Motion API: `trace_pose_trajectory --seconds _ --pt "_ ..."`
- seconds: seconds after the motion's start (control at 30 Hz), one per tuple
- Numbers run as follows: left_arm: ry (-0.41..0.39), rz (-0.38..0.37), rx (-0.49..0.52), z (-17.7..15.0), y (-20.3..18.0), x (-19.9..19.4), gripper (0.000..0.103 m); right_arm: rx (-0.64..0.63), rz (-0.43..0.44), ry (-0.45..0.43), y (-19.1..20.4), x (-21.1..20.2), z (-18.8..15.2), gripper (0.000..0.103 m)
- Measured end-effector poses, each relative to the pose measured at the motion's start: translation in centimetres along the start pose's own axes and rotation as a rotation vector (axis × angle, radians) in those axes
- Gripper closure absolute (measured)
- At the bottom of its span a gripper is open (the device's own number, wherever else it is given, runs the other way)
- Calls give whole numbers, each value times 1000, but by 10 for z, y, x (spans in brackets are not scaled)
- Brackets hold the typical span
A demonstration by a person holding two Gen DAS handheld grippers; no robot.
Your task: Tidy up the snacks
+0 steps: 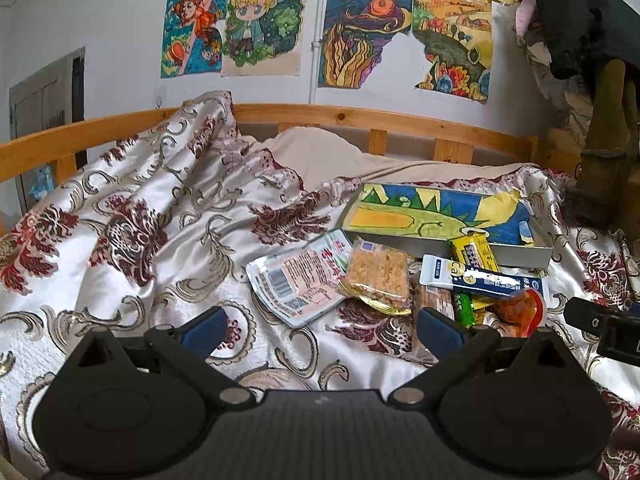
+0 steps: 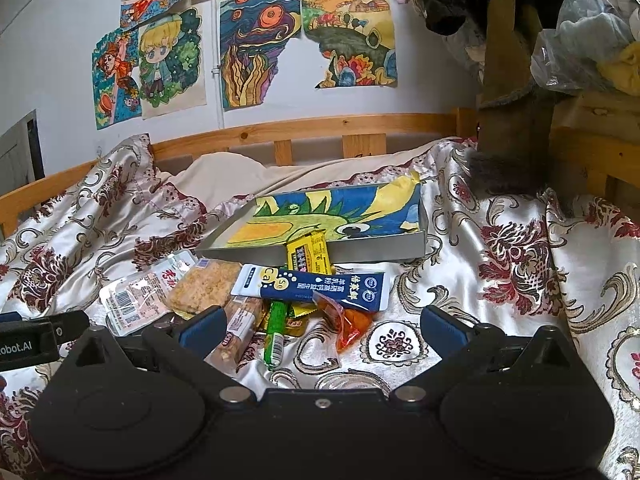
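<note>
A pile of snacks lies on a patterned bedspread in front of a shallow grey tray (image 1: pixel 524 255) (image 2: pixel 384 249) lined with a crocodile drawing. The pile holds a white-pink packet (image 1: pixel 296 280) (image 2: pixel 136 300), a crispy rice cake (image 1: pixel 378 274) (image 2: pixel 202 286), a blue-white sachet (image 1: pixel 480 278) (image 2: pixel 312 286), a yellow bar (image 1: pixel 474 254) (image 2: pixel 310 254) leaning on the tray's edge, a green stick (image 2: pixel 276 330) and an orange packet (image 1: pixel 520 308) (image 2: pixel 352 326). My left gripper (image 1: pixel 320 330) is open and empty just before the pile. My right gripper (image 2: pixel 320 328) is open and empty over its near edge.
A wooden bed rail (image 1: pixel 320 114) (image 2: pixel 304 128) runs behind, with drawings on the wall above. A brown plush toy and clothes (image 2: pixel 512 100) stand at the right on a wooden frame. The other gripper's body (image 1: pixel 604 326) (image 2: pixel 36 340) shows at each frame's side.
</note>
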State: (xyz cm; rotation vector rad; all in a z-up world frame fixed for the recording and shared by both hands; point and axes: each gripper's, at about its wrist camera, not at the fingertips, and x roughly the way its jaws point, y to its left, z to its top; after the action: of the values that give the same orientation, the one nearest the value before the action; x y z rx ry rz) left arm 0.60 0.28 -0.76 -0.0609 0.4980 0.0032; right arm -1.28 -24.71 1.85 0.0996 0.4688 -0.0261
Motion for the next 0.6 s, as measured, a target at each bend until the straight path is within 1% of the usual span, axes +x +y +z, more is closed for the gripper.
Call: trace_pose_trajectory --seconds 0.2,0.4,0.47,0.6 --pt "26 -5 -24 0 -1 9 0 29 -20 21 -6 4 -1 1" --pt "79 1 -37 6 -3 27 0 51 -46 50 -12 12 -3 1" --pt "90 1 -35 8 -4 34 0 50 -62 48 -13 13 -4 1" --pt "81 3 -57 12 -5 45 0 45 -86 27 -13 15 -4 1"
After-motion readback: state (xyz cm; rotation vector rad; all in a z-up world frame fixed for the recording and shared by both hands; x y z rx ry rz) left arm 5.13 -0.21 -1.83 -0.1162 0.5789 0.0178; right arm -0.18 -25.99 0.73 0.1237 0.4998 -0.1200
